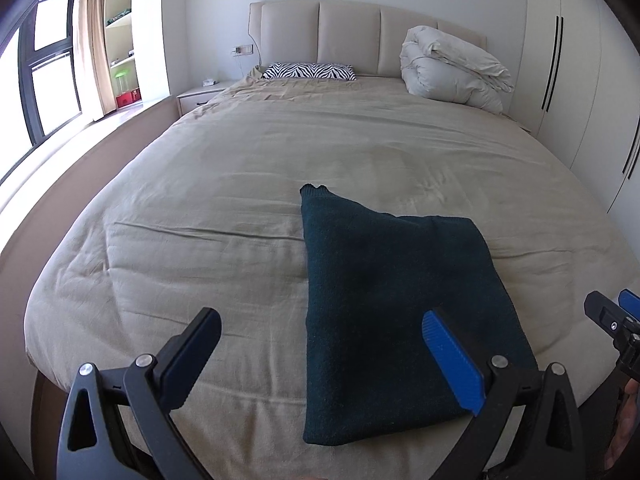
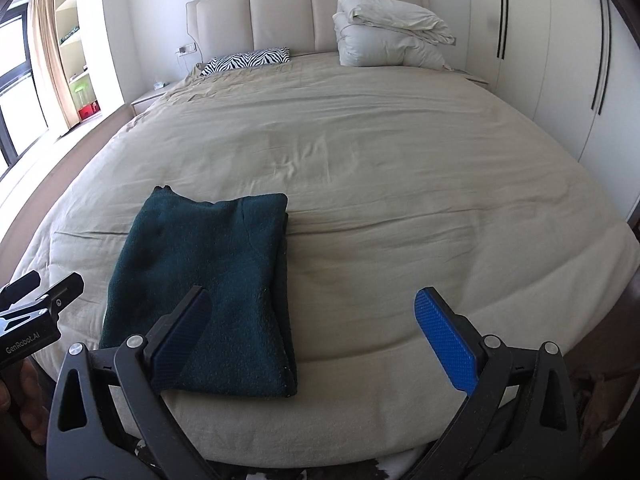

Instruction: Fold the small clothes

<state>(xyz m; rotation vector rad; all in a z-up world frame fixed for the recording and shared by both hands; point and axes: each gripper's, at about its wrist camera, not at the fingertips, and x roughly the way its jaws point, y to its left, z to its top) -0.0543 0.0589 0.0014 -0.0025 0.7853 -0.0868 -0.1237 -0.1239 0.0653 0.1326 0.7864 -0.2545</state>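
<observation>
One dark green knit garment (image 2: 208,284) lies folded into a long rectangle on the beige bedcover (image 2: 380,184), at the foot end of the bed and well apart from the headboard (image 2: 308,20). Its layered folded edge runs along the side facing the wardrobe, and one small corner (image 1: 314,190) sticks out toward the headboard. It bears no label or print that can be read.

Two grippers hover over the foot end. The left gripper (image 1: 320,352) has its two fingers spread wide, one on each side of the garment's near edge, holding nothing. The right gripper (image 2: 316,336) is likewise spread wide and empty, its inner finger over the garment's near corner and its outer blue pad (image 2: 446,344) over bare bedcover. The only writing that can be read is "GenRobot.AI" (image 2: 23,347) on the left gripper's body, seen from the right wrist camera.

Against the headboard, which shows four padded panels, lie one zebra-striped pillow (image 2: 248,60) and one folded white duvet (image 2: 388,36). Beyond the garment's other side, by the window (image 1: 44,64), stand one bedside table (image 1: 200,94), one curtain (image 1: 90,40) and open shelves (image 1: 120,12). A white wardrobe (image 2: 560,40) with thin black handles stands on the duvet's side.
</observation>
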